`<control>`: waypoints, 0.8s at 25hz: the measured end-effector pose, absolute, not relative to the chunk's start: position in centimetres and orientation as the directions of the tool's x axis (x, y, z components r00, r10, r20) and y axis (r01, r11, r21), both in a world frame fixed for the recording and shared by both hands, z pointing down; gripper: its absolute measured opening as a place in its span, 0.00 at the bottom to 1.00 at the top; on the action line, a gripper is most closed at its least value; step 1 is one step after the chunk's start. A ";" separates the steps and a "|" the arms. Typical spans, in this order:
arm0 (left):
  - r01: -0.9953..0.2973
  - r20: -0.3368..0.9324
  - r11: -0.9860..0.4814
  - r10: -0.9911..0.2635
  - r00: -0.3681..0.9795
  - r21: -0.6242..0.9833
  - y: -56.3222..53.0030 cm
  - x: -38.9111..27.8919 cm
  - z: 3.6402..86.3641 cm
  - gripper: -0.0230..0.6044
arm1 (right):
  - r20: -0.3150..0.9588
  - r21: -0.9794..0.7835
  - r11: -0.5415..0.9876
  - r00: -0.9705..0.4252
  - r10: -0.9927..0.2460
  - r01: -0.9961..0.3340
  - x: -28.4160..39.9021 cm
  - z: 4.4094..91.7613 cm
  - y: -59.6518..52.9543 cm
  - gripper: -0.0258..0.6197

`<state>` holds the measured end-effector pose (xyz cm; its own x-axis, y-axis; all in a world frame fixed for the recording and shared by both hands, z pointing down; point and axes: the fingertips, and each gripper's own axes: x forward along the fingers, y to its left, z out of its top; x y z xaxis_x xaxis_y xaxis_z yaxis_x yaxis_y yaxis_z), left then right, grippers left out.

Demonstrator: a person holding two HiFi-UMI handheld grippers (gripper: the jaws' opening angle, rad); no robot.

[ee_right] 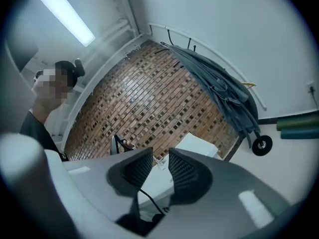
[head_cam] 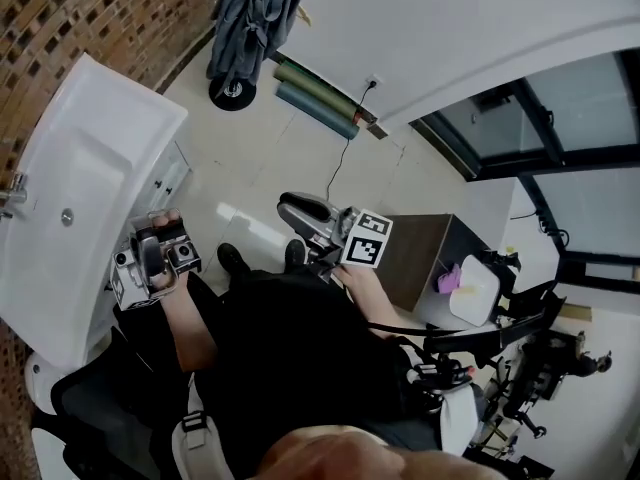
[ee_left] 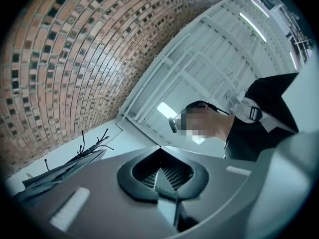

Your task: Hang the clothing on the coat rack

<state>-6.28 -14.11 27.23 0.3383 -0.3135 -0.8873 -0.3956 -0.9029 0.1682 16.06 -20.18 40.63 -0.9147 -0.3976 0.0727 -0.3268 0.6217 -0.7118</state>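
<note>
The grey clothing hangs on the coat rack at the far end of the room. It hangs off the hooks beside the brick wall, and the right gripper view shows the clothing the same way. My left gripper is held low by the white table, far from the rack. Its jaws are shut and empty and point up toward the ceiling. My right gripper sits in front of my body, pointing toward the rack. Its jaws stand a little apart with nothing between them.
A white table lies along the brick wall at my left. Two rolled green mats lie by the far wall. A dark cabinet and a white jug stand to my right. Black equipment crowds the lower right.
</note>
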 end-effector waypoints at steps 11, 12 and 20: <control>-0.440 -0.627 -0.888 -0.420 0.656 0.134 -15.8 11.1 26.6 0.04 | -0.034 -0.677 0.660 -0.882 -0.469 -0.325 27.0 38.2 -20.4 0.17; -0.464 -0.537 -0.881 -0.438 0.721 0.095 -16.0 13.7 27.1 0.04 | -0.043 -0.676 0.663 -0.880 -0.472 -0.322 28.1 38.1 -20.5 0.17; -0.540 -0.029 -0.807 -0.550 0.835 -0.240 -15.4 27.8 30.1 0.11 | -0.049 -0.676 0.662 -0.877 -0.478 -0.323 36.7 39.4 -20.6 0.04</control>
